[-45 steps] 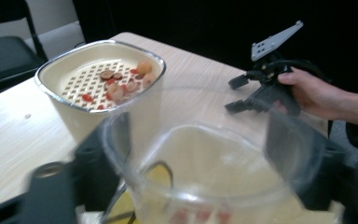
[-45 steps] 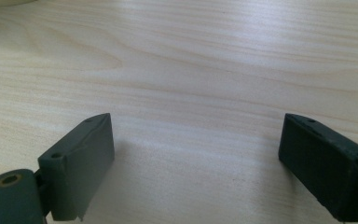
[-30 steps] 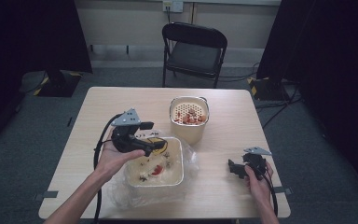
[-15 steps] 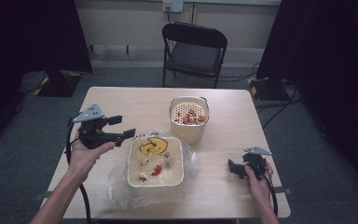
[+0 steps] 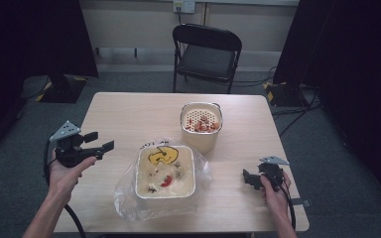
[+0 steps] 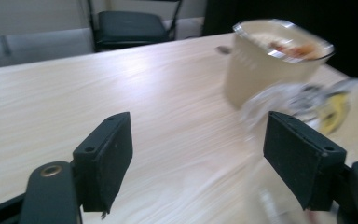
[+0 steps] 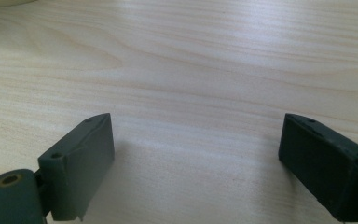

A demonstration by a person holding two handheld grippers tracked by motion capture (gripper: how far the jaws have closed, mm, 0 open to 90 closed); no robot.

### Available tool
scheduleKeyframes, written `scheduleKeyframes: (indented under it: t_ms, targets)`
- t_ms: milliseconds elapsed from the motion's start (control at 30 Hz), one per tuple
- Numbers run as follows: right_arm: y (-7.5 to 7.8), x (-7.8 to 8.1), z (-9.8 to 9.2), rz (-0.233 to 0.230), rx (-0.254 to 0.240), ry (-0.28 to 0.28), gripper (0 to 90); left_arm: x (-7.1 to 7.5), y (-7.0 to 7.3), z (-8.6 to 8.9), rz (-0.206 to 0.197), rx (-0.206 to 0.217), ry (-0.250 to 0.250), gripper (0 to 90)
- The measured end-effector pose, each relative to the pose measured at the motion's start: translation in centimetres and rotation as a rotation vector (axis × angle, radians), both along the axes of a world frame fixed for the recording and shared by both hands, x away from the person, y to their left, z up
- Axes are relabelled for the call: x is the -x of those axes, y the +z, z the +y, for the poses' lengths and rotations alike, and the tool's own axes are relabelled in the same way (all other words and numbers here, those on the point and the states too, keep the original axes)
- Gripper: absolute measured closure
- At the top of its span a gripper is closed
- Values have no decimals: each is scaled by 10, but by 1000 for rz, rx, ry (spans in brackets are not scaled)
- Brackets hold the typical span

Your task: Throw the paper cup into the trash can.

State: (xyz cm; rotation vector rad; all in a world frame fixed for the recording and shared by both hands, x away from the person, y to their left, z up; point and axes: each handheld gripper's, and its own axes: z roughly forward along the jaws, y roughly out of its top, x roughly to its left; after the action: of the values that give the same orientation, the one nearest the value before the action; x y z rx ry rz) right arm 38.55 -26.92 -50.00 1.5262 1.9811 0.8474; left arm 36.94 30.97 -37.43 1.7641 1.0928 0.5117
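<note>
Left gripper (image 5: 101, 141) is out over the left part of the light wooden table (image 5: 129, 114), jaws apart with nothing between them; they narrowed a little just now but are holding steady, only bare tabletop in the gap in the left gripper view. It points toward the square cream tub with bits of red and dark food inside and a yellow sticker at its far end (image 5: 165, 171), which sits on a crumpled clear plastic bag (image 5: 129, 198) near the table's middle, toward my edge; my left gripper is near that tub's left side but clear of it, not touching tub or bag. Behind the tub, just right of centre, stands the tall cream bucket with a perforated insert and red pieces on top (image 5: 201, 126), close to the bag's far corner. In the left gripper view the bucket and bag are smeared by motion blur, so I can't tell if plastic and bucket touch. Right gripper (image 5: 248, 178) rests low at the table's right front, well apart from the tub, jaws wide open, nothing held, plain wood between them
</note>
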Motion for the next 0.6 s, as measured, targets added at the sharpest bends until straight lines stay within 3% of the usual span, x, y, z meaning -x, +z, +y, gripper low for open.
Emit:
scheduleKeyframes:
  t_ms: [133, 300, 367, 500, 600]
  targets:
    - [0, 0, 0, 0, 0, 0, 94, 0, -19, 11, 36, -42, 57, 235]
    - [0, 0, 0, 0, 0, 0, 94, 2, -43, 22, 83, -33, 142, 235]
    - [0, 0, 0, 0, 0, 0, 94, 3, -57, 24, 136, -84, 171, 231]
    - [0, 0, 0, 0, 0, 0, 94, 11, -76, 19, 138, -183, 183, 210]
    - [0, 0, 0, 0, 0, 0, 94, 14, -92, 18, 171, -200, 191, 182]
